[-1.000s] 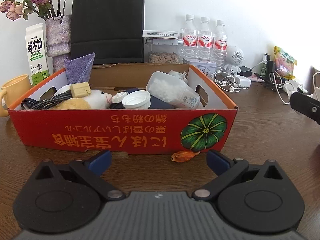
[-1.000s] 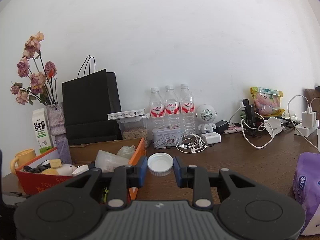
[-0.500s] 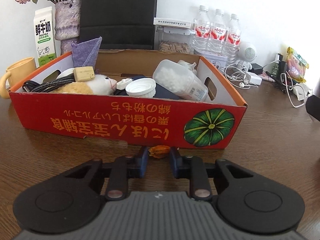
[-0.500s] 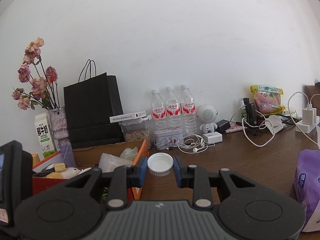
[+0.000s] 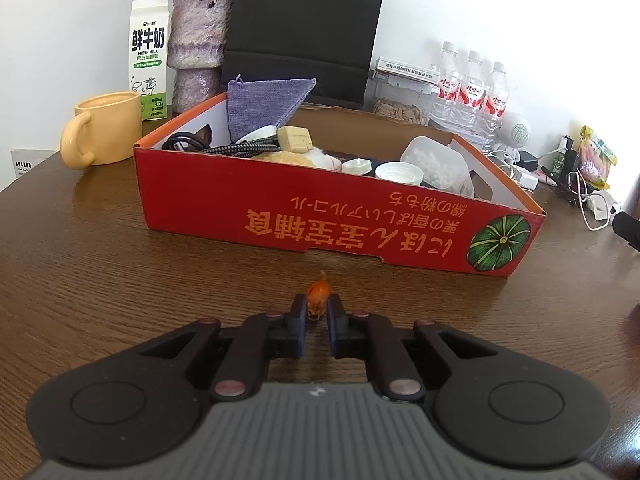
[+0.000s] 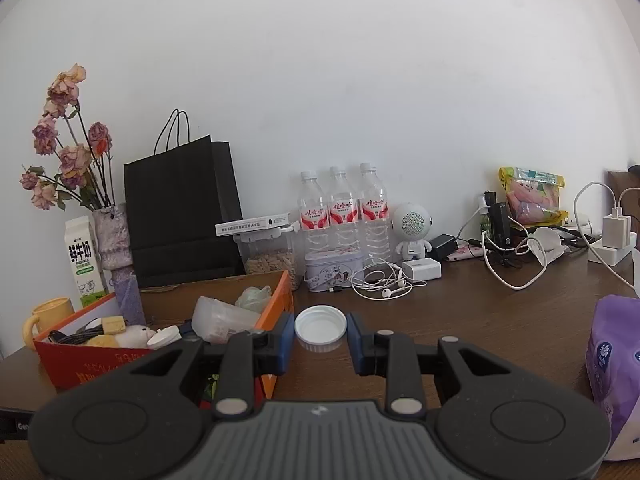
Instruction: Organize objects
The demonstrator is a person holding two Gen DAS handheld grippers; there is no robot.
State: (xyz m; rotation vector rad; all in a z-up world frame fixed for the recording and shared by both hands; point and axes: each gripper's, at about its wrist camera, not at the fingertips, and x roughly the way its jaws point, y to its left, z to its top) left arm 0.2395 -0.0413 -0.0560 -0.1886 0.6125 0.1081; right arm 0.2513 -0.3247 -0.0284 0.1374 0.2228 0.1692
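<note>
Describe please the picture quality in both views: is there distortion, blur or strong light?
Left wrist view: fisheye bending curves the long red cardboard box; the small orange object in the left gripper looks soft, bright daylight whitens the wall. Right wrist view: dark rounded corners, sharp white plastic lid in the right gripper, soft even light.

The left gripper (image 5: 317, 307) pinches a small orange thing (image 5: 319, 294) between its jaws, low over the brown counter (image 5: 100, 264). Just beyond stands a red box (image 5: 320, 220) full of odds; a yellow mug (image 5: 102, 128) sits left.
</note>
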